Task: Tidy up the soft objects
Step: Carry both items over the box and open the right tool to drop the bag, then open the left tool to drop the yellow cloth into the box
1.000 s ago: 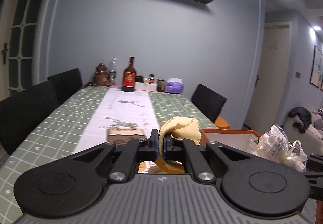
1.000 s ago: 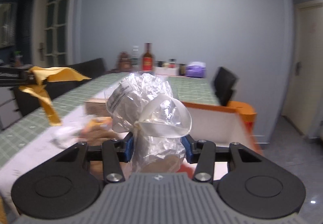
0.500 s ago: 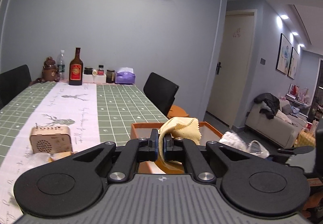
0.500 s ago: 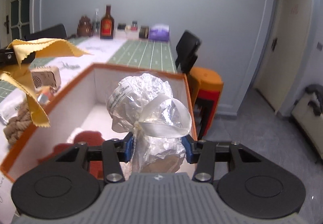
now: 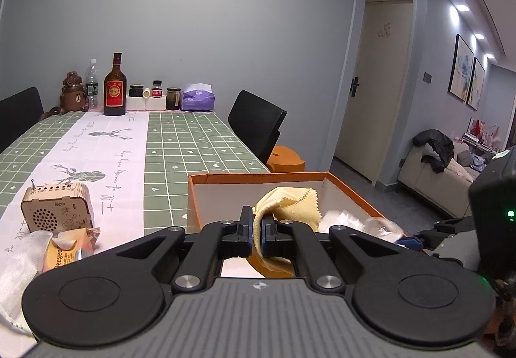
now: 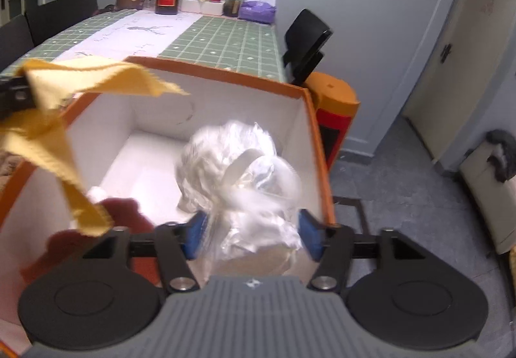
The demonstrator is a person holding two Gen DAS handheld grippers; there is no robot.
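1. Yellow cloth [image 5: 292, 208] pinched at its fold in the left tongs [image 5: 257, 234], long tail hanging down into the orange box [image 5: 258, 177], short pinked flap pointing forward over it.
2. Clear-wrapped white bundle [image 6: 240, 171] upright between the right tongs [image 6: 253, 234], above the box's white floor beside a dark red item [image 6: 124, 213].
3. Half a second back, bundle squeezed tight; now blue pads spread clear of the wrap, just opened.
4. Wooden radio [image 5: 56, 211] and snack packet [image 5: 69, 253] on the desk [image 5: 193, 145], left of the box.
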